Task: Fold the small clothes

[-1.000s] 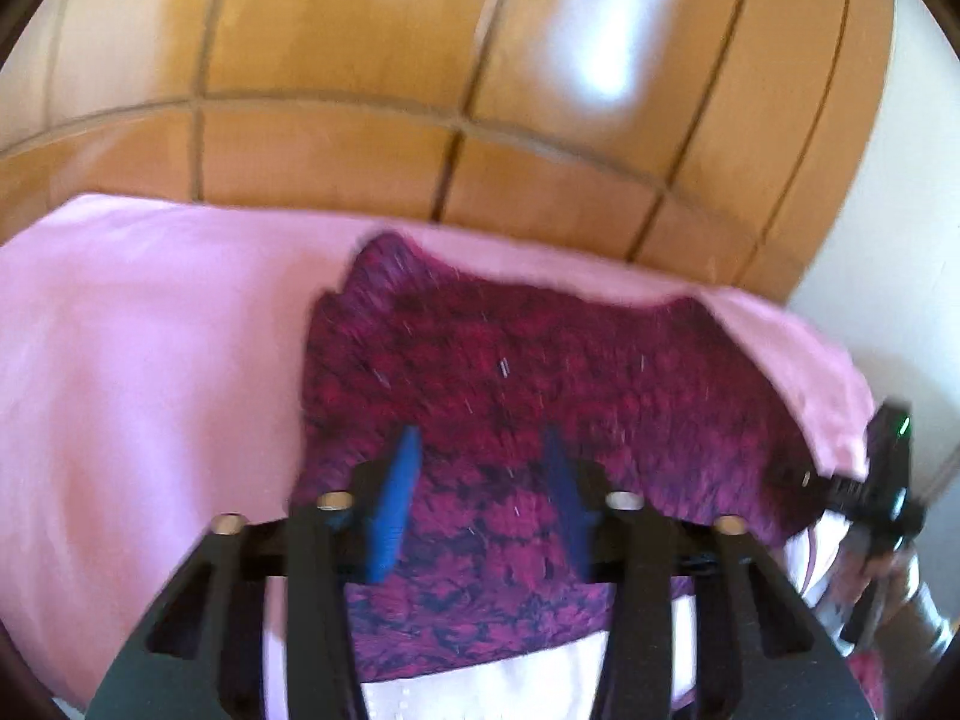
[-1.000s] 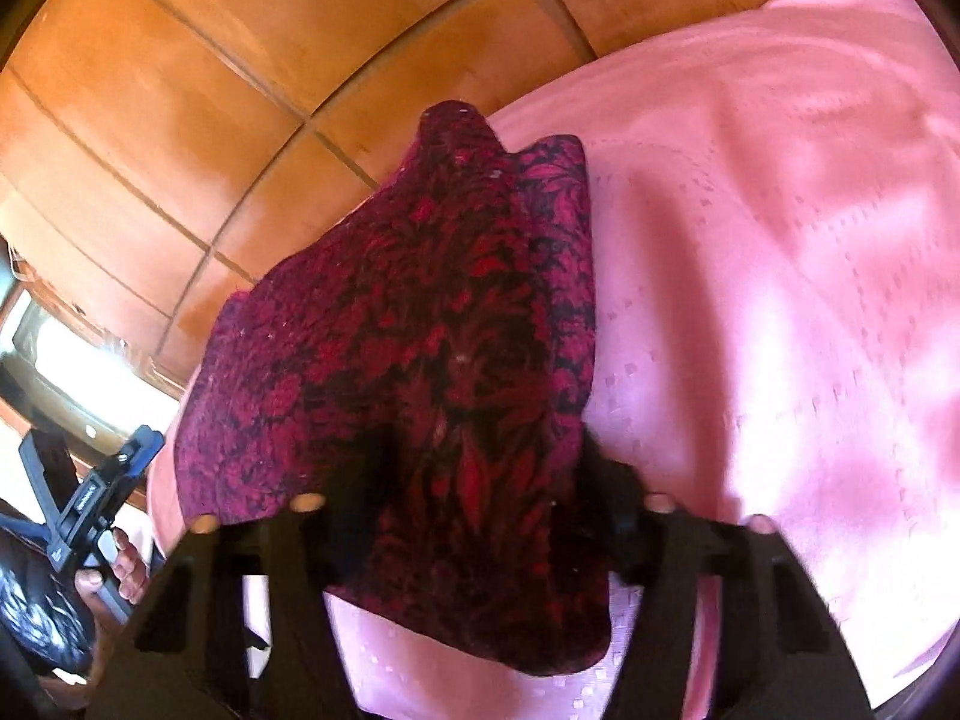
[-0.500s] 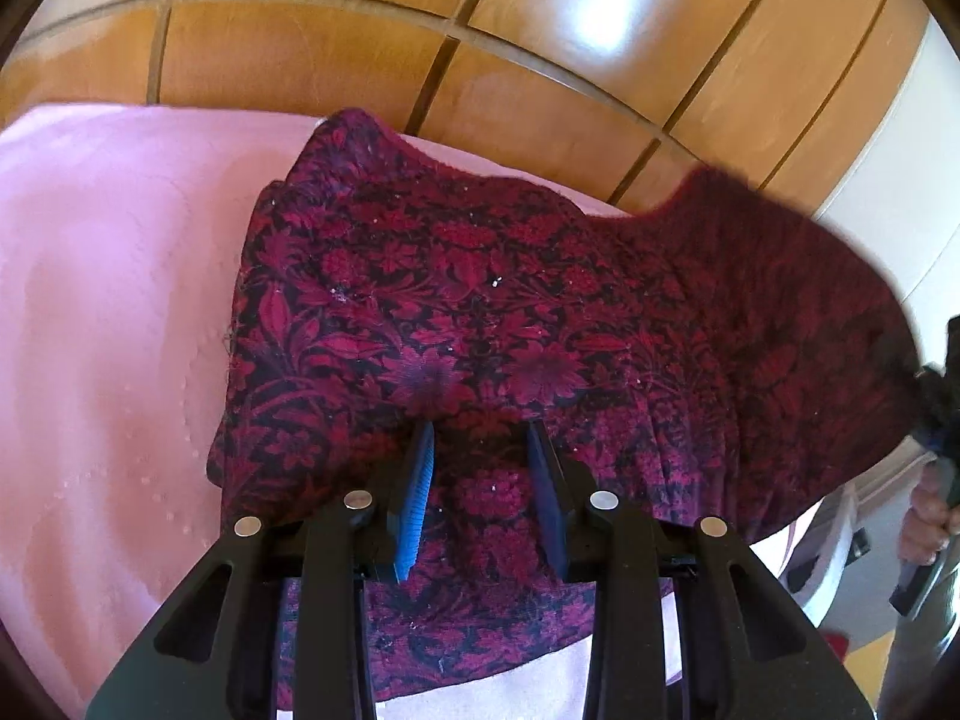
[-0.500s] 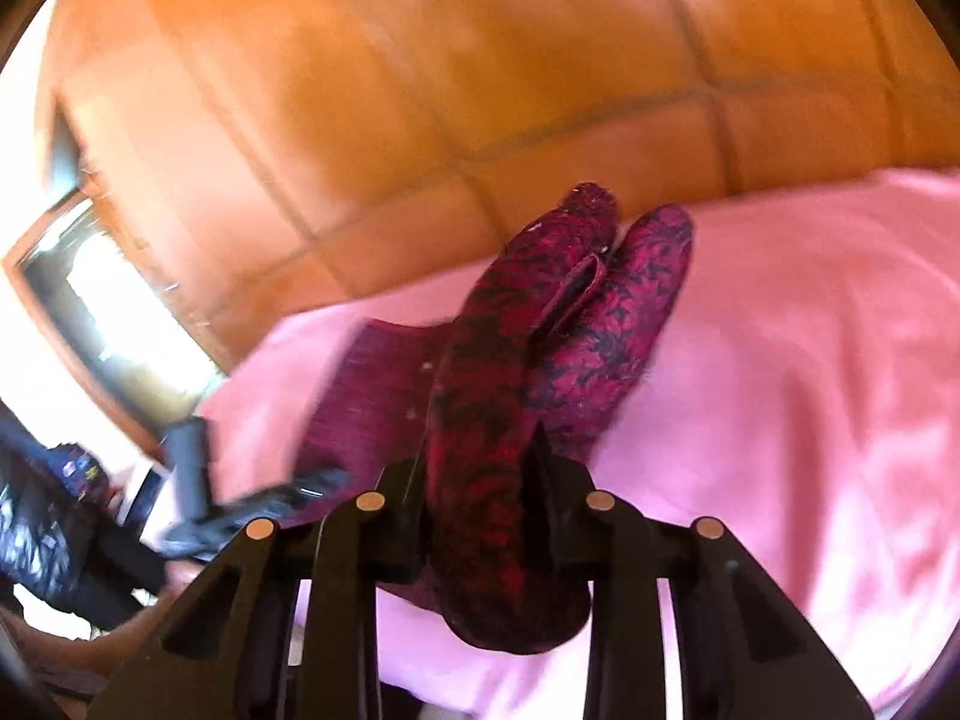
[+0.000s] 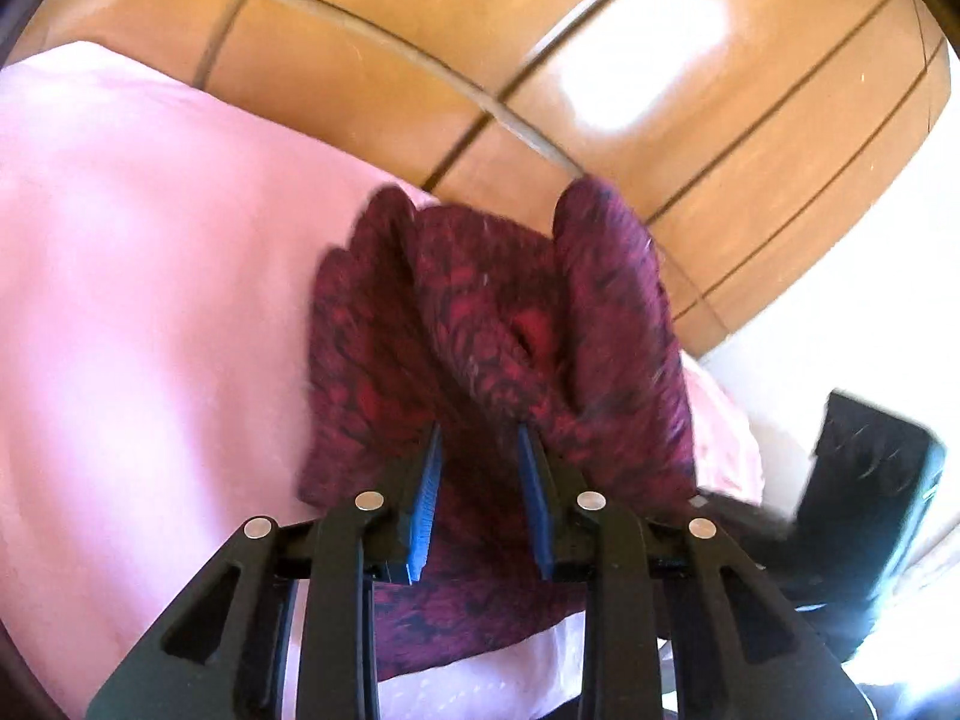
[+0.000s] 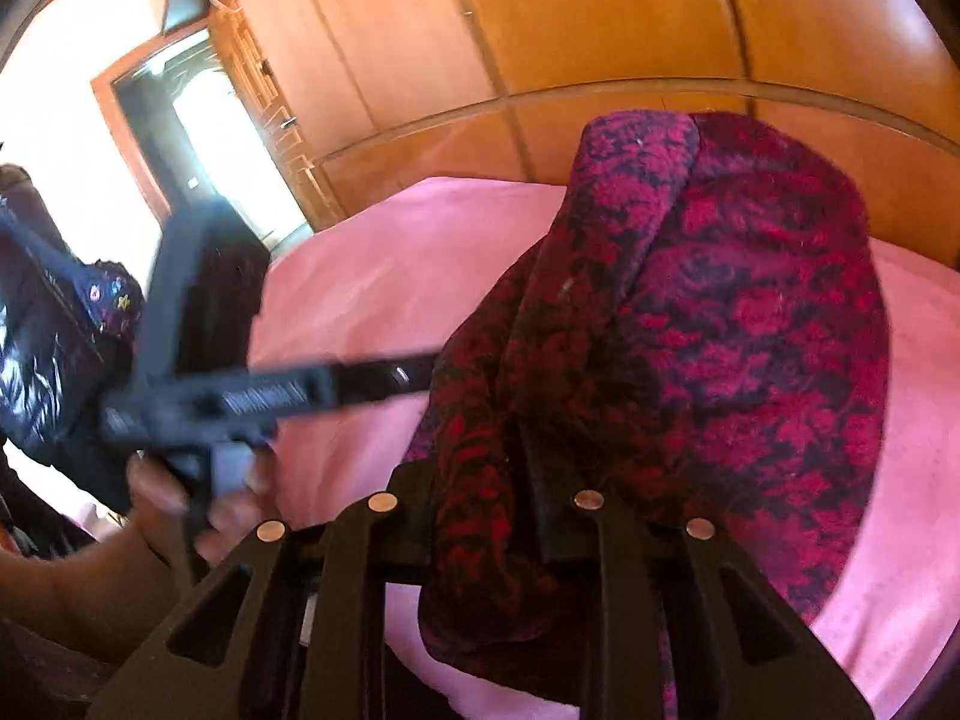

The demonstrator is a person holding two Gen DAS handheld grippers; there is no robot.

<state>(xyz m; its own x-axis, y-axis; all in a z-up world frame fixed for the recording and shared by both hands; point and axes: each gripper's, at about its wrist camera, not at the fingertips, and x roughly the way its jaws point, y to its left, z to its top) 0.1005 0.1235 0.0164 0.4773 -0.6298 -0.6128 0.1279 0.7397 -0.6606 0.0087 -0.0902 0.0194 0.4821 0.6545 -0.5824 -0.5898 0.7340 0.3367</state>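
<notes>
The garment, mid-frame over the pink sheet, looks soft, light and floppy; best taken at an edge or corner. The right gripper pinches a bunched edge; the left gripper has fabric between parted fingers, grip uncertain

Right hand-held gripper fingertips buried in garment
</notes>
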